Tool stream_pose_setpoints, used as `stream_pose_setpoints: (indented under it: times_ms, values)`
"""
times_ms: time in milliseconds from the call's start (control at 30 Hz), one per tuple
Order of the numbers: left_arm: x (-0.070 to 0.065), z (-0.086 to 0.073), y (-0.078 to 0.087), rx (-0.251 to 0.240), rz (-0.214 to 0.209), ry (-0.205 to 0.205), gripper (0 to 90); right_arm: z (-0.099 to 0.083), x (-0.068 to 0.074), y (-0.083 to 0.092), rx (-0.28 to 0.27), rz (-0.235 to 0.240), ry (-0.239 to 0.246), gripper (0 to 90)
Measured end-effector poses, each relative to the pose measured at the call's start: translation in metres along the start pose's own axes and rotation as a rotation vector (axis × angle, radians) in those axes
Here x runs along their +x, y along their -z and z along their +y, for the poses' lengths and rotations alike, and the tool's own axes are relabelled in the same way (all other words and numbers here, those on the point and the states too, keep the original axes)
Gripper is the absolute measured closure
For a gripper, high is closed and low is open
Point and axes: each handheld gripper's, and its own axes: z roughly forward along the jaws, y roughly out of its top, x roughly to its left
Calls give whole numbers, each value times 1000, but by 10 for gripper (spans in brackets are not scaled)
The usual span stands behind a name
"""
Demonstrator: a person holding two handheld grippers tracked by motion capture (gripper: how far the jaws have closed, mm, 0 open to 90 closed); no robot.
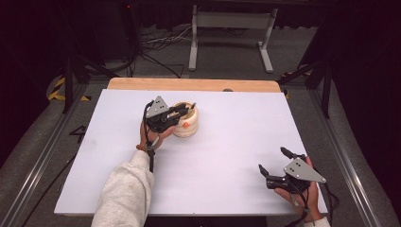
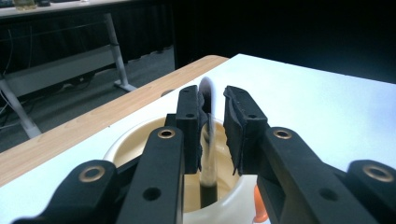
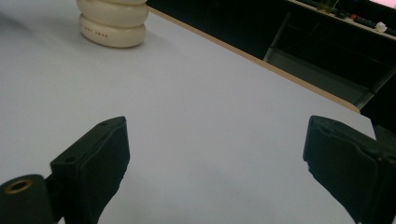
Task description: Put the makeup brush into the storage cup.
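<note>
Motion-blurred slim object (image 2: 207,135) between the left gripper (image 2: 214,122) jaws, kind and grip unclear, cream ridged pot (image 3: 113,21) cut off at twelve o'clock in right gripper view, its small lettering unreadable.

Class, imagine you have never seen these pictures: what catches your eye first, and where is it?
First, the cream ribbed pot left of centre on the white table, with the left tongs over its mouth, either side of a blurred thin stick. Next, the right tongs, wide open near the table's front right corner.

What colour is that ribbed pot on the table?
Cream, with an orange spot; the pot shows best in the high view.
</note>
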Motion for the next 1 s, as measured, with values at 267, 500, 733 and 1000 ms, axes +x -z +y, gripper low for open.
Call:
stream_pose_setpoints:
  times_ms: [267,500,733,1000]
  values:
    - [-2,5,3,3,9,-19,692,1,1,0,2,3,4,79]
    - [-6,10,4,5,21,-46,586,1,1,0,1,5,4,79]
    - [-10,13,5,18,34,-56,411,1,2,0,2,8,7,79]
    - [-9,13,8,21,70,-33,216,1,2,-1,3,7,8,79]
